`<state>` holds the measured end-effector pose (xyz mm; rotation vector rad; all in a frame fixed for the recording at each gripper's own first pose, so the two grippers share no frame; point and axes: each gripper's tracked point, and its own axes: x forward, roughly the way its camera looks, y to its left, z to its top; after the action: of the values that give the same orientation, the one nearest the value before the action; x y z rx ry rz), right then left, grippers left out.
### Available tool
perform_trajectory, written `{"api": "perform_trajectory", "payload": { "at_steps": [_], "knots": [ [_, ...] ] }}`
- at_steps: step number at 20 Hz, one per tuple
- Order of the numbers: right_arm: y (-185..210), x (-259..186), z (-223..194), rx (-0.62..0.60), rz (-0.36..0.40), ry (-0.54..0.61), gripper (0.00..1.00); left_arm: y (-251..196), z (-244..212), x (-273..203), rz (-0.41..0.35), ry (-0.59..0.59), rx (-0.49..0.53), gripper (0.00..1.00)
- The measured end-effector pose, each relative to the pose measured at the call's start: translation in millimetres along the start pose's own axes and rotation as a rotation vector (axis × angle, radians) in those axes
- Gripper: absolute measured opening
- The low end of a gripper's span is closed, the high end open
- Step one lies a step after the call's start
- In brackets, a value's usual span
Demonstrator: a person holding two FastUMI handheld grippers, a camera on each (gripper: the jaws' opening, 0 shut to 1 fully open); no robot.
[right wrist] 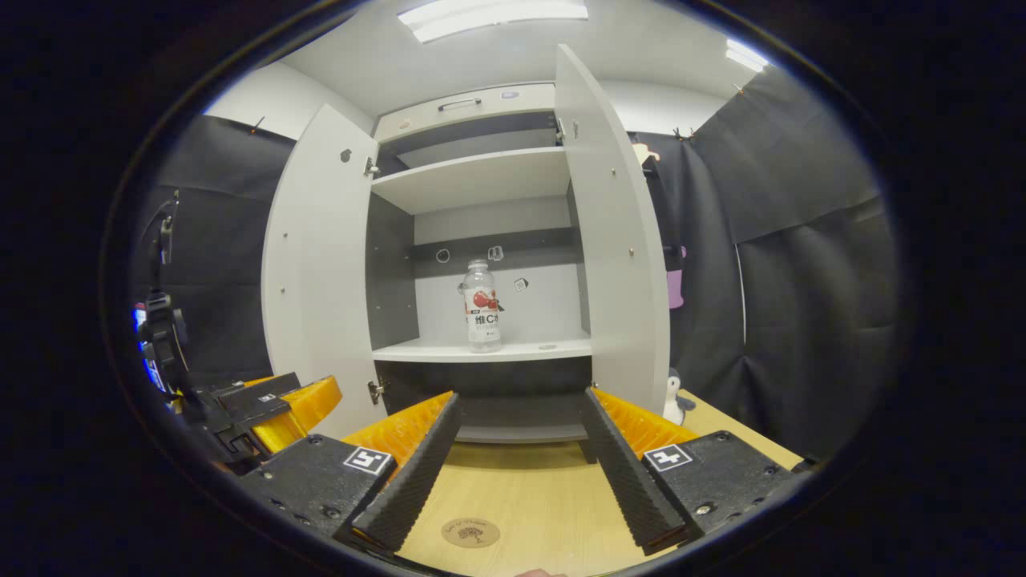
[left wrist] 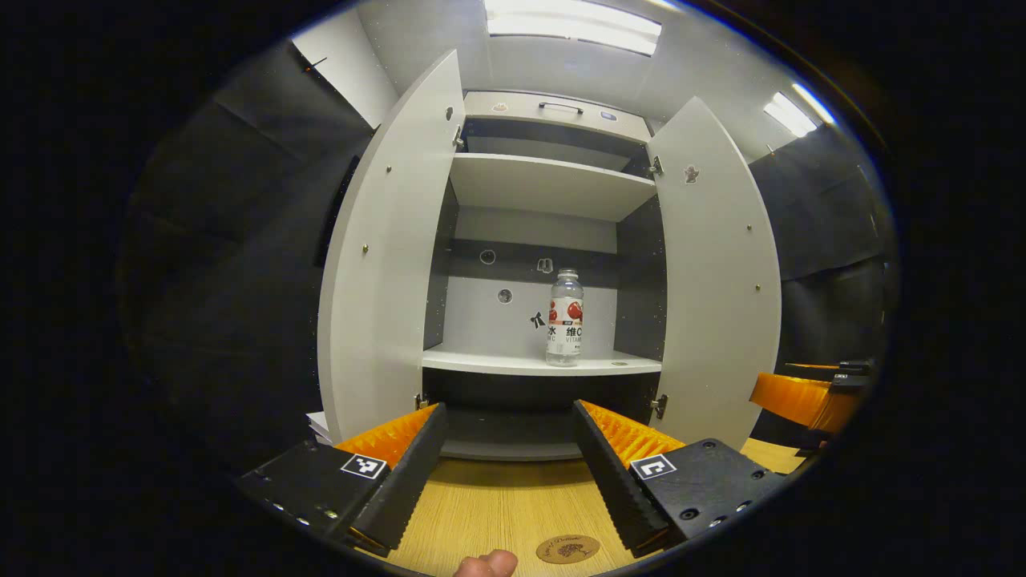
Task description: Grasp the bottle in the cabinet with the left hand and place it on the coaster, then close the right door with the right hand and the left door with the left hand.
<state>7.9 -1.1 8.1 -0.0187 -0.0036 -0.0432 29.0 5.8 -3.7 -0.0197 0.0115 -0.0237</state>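
Both claws, left (left wrist: 506,465) and right (right wrist: 519,461), gaped empty; a hasty reach would probably topple the bottle (left wrist: 565,319) off its shelf (left wrist: 497,363).

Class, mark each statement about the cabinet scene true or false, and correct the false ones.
1. The bottle stands upright on a cabinet shelf. True.
2. Both cabinet doors are shut. False: the left door and right door stand open.
3. The left gripper is shut on the bottle. False: its jaws are open, apart from the bottle.
4. The coaster lies bare on the wooden table. True.
5. The right gripper is open and holds nothing. True.
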Motion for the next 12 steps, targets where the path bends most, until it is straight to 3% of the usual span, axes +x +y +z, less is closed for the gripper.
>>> {"api": "perform_trajectory", "payload": {
  "at_steps": [12],
  "knots": [
    [-4.8,-4.9,6.5,-0.009,-0.012,-0.022,0.96,-12.6,3.0,1.1,-0.025,-0.003,0.003,0.94]
  ]
}}
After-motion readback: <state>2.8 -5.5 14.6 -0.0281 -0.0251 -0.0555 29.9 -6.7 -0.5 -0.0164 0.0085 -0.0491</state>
